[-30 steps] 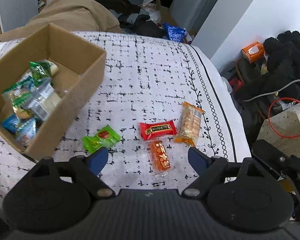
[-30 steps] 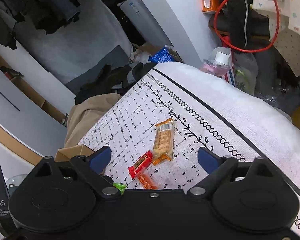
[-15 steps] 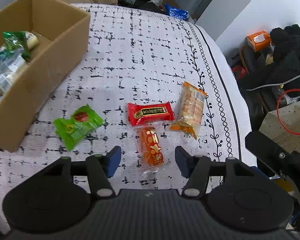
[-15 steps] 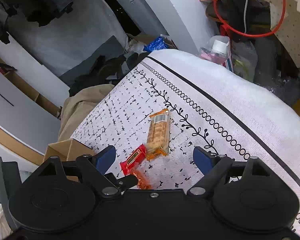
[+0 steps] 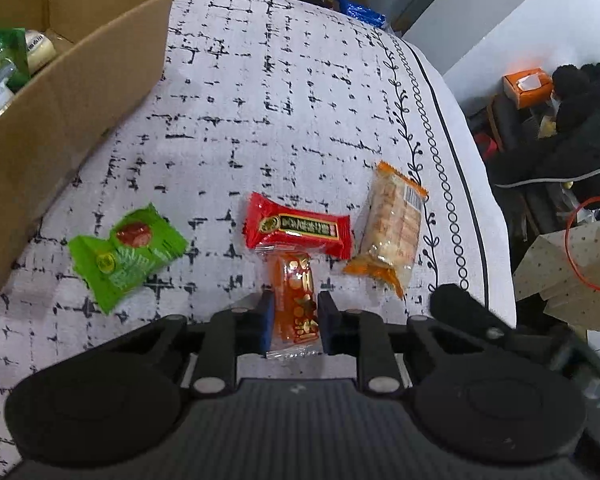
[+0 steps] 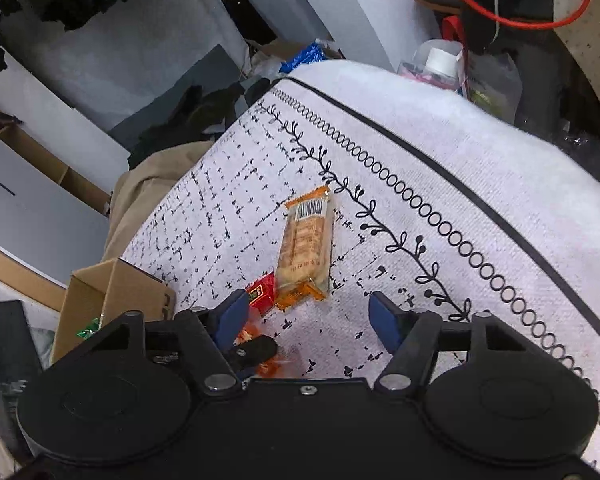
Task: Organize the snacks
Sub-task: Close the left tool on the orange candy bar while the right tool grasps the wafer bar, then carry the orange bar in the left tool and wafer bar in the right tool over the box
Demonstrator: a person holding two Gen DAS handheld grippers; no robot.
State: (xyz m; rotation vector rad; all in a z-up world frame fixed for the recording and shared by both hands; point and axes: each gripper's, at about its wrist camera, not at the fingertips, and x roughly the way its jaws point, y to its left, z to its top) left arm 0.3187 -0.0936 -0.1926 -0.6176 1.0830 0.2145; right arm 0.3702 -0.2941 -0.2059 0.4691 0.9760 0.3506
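The left gripper has its two blue pads pressed against the sides of a small orange snack packet, which lies on the white patterned tablecloth near the front edge of the table. The packet's far end touches a red snack bar that lies crosswise just beyond it. Just right of the red bar, close to the leaf-and-circle border along the right edge of the table, lies a clear pack of crackers with orange ends. To the left of the red bar, apart from it, lies a green packet.

A cardboard box stands at the far left corner of the table, and it holds several wrapped snacks, among them a green bag.

The right gripper hangs above the table with its jaws spread wide and nothing between them. From its camera, the pack of crackers lies just ahead of the fingers, the red bar peeks out beside the left finger, and the box shows at the left.
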